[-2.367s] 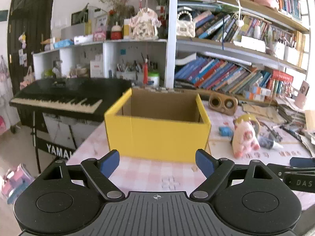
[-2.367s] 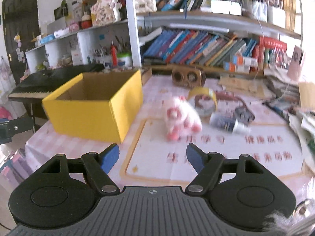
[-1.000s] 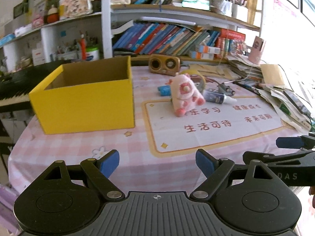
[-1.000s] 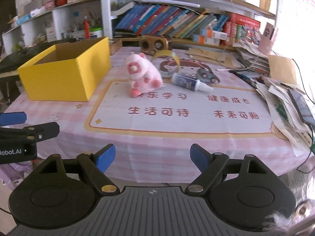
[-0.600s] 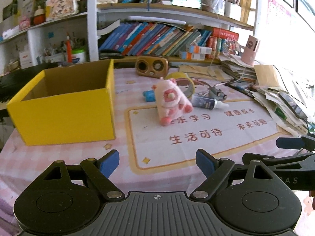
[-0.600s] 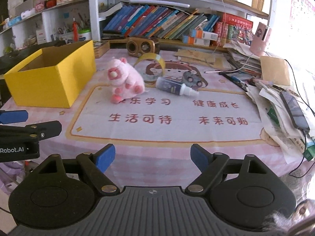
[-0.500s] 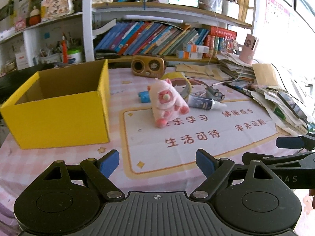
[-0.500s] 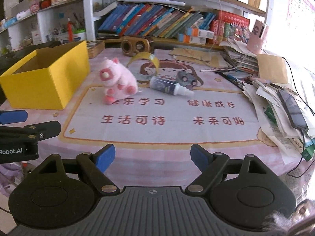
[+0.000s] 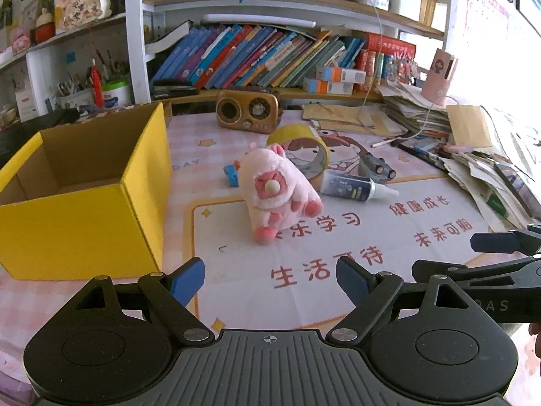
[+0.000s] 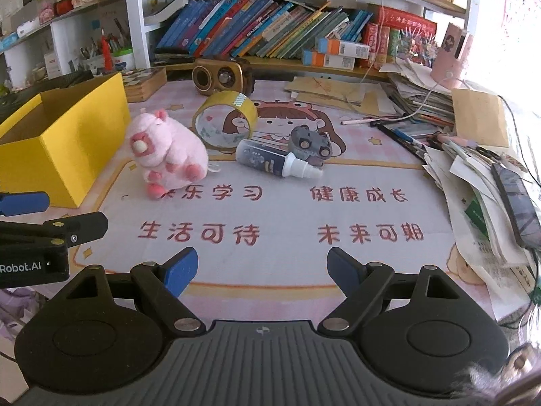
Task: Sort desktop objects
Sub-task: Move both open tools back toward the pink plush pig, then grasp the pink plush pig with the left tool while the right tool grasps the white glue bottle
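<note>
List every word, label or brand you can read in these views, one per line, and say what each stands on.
"快乐学习", "健康成长", "生活可待", "未来可期": red characters on the white and pink printed desk mat.
"Robot.AI": white letters on the black left gripper.
"DAS": partial lettering on the black right gripper.
Book spines and dark glue bottle label: too small to read.

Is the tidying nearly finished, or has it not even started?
Not started. The yellow box looks empty where its inside shows. Nothing is in hand: the left gripper and right gripper have open, empty jaws. Left to sort: the pink plush, tape roll, bottle and grey toy car, all on the mat.
</note>
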The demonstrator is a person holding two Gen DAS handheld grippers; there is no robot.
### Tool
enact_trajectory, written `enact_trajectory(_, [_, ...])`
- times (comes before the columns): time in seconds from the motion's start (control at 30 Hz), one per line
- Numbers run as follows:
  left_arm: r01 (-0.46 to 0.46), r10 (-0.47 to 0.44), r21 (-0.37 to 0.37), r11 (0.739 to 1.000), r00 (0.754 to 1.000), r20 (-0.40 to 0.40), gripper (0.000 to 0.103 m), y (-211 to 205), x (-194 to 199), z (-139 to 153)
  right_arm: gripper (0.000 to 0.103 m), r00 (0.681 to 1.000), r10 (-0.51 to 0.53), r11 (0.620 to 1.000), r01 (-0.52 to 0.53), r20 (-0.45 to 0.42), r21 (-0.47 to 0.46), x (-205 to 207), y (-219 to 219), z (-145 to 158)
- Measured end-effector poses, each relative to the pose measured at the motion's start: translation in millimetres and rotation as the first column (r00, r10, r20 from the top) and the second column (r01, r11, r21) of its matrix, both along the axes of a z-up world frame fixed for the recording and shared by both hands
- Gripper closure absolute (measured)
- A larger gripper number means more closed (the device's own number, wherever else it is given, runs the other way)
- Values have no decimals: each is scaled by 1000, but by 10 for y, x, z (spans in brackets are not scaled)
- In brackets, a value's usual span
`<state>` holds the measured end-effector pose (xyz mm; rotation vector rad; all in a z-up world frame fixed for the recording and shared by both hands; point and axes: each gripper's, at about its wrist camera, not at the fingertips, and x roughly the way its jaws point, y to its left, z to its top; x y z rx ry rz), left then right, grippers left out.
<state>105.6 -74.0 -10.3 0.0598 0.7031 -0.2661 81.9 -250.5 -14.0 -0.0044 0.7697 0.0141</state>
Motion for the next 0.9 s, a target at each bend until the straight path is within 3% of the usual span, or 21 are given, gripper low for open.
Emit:
enact_trajectory(0.53, [-97,98,23,995,994,-50,16,-342,530,-61,20,996,80,996,-79,-34,45,702,-403,-88])
enact_trajectory(0.9, [-196,193,-14,981,976,-102,16,-402,1026,-184,20,988,130,990,-124,-79,73,1220,-598,-230])
